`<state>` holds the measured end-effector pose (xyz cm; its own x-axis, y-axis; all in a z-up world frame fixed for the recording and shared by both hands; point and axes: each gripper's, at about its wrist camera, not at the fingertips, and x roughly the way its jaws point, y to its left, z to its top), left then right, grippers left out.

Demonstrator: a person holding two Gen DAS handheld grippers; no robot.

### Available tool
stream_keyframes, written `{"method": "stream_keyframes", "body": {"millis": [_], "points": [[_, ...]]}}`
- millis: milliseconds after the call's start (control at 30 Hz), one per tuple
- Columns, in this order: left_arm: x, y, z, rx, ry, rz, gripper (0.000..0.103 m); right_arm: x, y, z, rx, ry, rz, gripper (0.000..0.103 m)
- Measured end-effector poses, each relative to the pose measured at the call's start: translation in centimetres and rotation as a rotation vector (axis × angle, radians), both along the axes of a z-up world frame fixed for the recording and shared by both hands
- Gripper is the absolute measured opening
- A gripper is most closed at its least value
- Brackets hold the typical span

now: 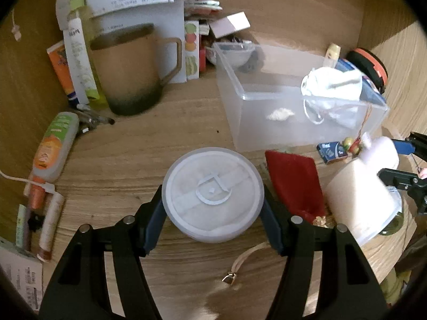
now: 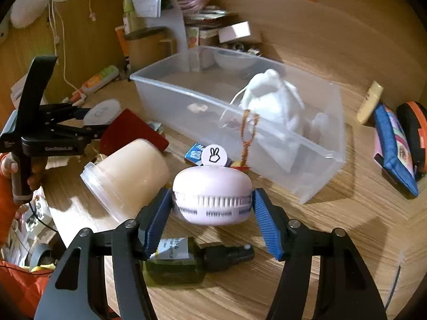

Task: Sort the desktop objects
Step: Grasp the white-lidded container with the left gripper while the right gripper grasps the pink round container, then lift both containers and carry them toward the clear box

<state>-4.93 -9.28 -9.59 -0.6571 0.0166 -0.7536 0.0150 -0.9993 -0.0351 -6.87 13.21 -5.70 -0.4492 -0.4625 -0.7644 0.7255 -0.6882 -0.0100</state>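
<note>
My left gripper point(image 1: 213, 200) is shut on a round frosted white container point(image 1: 213, 193) and holds it above the wooden desk. It also shows in the right wrist view point(image 2: 102, 112), at the left. My right gripper point(image 2: 212, 208) is shut on a round pale pink gadget point(image 2: 212, 196) with a white rabbit tag. In the left wrist view the right gripper point(image 1: 395, 160) enters from the right edge. A clear plastic bin point(image 2: 315, 144) stands behind, holding a white cloth pouch point(image 2: 275, 101). The bin also shows in the left wrist view point(image 1: 234, 85).
A tipped clear cup of beige stuff point(image 2: 128, 176), a red pouch point(image 2: 133, 130), a dark green bottle point(image 2: 186, 261) and a small blue packet point(image 2: 193, 154) lie near. A brown mug point(image 1: 128, 69), tubes point(image 1: 53, 146) and papers crowd the back left. A blue case point(image 2: 395, 146) lies right.
</note>
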Motion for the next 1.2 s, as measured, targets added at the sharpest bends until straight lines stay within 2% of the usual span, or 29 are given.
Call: {"method": "stream_keyframes", "body": {"millis": [200, 433, 533, 733, 1200], "points": [[0.5, -0.1, 1.0, 0.004, 0.024, 0.002, 0.064, -0.5, 0.6, 0.4, 0.006, 0.005, -0.018, 0.058], [1.0, 0.2, 0.9, 0.009, 0.023, -0.001, 0.064, -1.2, -0.9, -1.5, 0.105, -0.017, -0.007, 0.06], [1.0, 0.4, 0.7, 0.008, 0.017, -0.004, 0.064, -1.8, -1.0, -1.9, 0.087, -0.037, -0.02, 0.06], [0.7, 0.5, 0.8, 0.015, 0.023, -0.002, 0.064, -1.9, -0.3, -1.8, 0.034, -0.01, -0.049, 0.059], [0.0, 1.4, 3.2, 0.032, 0.077, -0.008, 0.064, -1.6, 2.6, 1.4, -0.073, 0.048, -0.08, 0.059]]}}
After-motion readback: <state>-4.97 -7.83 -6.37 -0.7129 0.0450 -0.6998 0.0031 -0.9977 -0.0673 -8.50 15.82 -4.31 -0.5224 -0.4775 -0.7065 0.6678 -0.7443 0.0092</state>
